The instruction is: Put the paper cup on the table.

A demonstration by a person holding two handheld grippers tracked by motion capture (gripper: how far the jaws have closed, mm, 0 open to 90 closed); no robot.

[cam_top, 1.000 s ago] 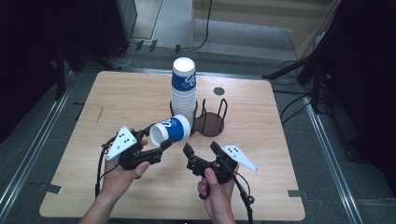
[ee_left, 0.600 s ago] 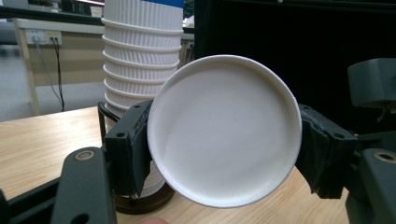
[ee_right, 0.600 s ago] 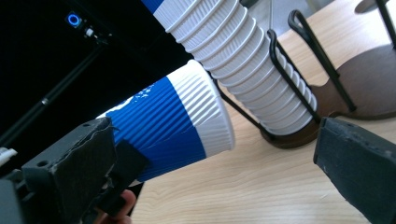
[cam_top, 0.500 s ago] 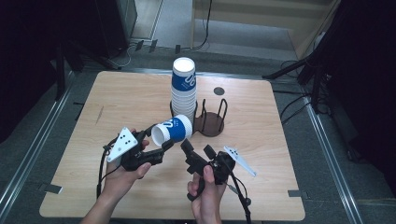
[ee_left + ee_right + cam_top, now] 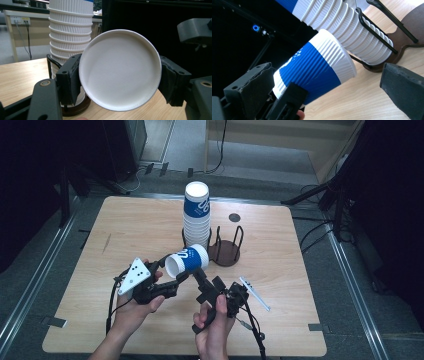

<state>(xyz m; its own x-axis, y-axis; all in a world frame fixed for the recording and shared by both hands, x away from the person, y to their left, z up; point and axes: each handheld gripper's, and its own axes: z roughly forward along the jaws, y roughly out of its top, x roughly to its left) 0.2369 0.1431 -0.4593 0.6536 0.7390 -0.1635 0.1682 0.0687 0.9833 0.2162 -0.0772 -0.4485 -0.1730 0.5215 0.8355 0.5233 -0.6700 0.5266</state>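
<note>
A blue-and-white ribbed paper cup (image 5: 189,260) lies on its side in the air, and my left gripper (image 5: 175,268) is shut on it near its base. In the left gripper view the cup's white base (image 5: 120,70) faces the camera with a pad pressed on each side. My right gripper (image 5: 199,277) is open just below and right of the cup. In the right gripper view its pads (image 5: 249,87) stand wide apart on either side of the cup (image 5: 312,70) without touching it. The cup's mouth points toward a tall stack of upturned cups (image 5: 196,215).
The stack stands in a black wire holder on a dark brown round base (image 5: 226,254) at the middle of the wooden table (image 5: 310,270). A small dark round mark (image 5: 234,217) lies behind the holder. The table ends just behind the stack.
My right gripper has moved left and forward up to the held cup and rolled over, its plate now tilted to the right. The left gripper and cup have barely shifted.
</note>
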